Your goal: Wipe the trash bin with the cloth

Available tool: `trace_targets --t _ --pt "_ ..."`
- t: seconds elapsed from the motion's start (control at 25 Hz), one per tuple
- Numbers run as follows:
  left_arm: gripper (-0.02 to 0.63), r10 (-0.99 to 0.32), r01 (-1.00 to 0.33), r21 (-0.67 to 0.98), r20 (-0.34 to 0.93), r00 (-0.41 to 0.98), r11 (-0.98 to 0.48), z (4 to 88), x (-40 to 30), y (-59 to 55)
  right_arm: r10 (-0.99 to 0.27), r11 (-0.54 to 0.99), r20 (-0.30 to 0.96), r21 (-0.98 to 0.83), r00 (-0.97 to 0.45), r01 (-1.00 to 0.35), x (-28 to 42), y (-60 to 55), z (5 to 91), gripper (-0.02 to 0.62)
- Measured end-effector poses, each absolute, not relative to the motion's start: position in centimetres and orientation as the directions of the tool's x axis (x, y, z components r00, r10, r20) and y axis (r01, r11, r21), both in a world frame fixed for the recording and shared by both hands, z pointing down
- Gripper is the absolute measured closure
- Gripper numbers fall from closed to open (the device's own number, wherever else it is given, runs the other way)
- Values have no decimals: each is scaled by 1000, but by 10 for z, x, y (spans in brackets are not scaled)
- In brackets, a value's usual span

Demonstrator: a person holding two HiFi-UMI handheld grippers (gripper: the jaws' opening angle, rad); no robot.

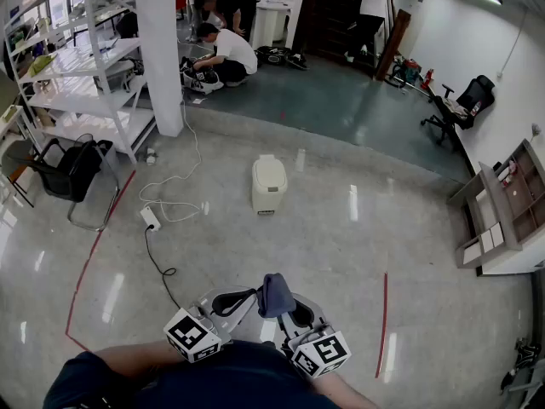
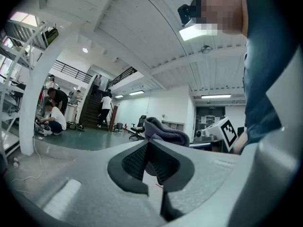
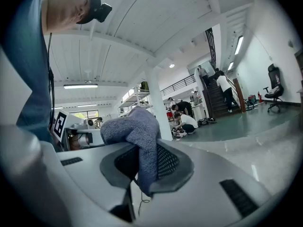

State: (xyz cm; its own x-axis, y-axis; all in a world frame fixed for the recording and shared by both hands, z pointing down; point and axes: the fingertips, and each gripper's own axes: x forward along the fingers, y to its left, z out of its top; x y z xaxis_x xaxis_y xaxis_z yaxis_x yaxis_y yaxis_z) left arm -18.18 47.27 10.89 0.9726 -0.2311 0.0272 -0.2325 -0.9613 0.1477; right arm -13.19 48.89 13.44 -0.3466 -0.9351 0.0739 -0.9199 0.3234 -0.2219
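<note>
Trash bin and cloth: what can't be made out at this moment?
Trash bin: it shows only in the head view, far off and small. Any dirt on it and its far side can't be told.
Cloth: it is bunched between the left gripper and the right gripper. In every view its own folds and the jaws hide its full shape.

White pillar point(image 1: 162, 49) beside shelving rack point(image 1: 77, 66); black chair point(image 1: 75, 170), power strip point(image 1: 151, 218) on floor.

Trash bin point(image 1: 269, 183) stands on floor point(image 1: 341, 254), probable power strip point(image 1: 150, 218) leftward.
</note>
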Motion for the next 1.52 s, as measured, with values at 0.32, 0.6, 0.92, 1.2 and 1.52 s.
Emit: trace_targets --t 0.32,0.6,0.92,1.2,1.52 --pt "612 -222 -225 143 40 974 -964 108 -171 477 -938 316 73 -227 -340 -921 -123 493 134 541" --pt "612 -224 -227 148 39 974 -962 108 -149 478 -935 328 62 -228 -350 -917 -103 496 133 541" --pt "612 -264 -268 149 43 964 -952 115 -116 473 -921 363 64 -212 -384 -907 -67 489 139 541" --pt "612 -309 -310 178 32 951 -934 114 -92 442 -912 375 87 -216 -400 -901 -32 457 144 541" --pt "612 -311 -306 176 -3 950 -936 126 -67 309 -915 353 137 -175 -378 -919 -9 335 157 541"
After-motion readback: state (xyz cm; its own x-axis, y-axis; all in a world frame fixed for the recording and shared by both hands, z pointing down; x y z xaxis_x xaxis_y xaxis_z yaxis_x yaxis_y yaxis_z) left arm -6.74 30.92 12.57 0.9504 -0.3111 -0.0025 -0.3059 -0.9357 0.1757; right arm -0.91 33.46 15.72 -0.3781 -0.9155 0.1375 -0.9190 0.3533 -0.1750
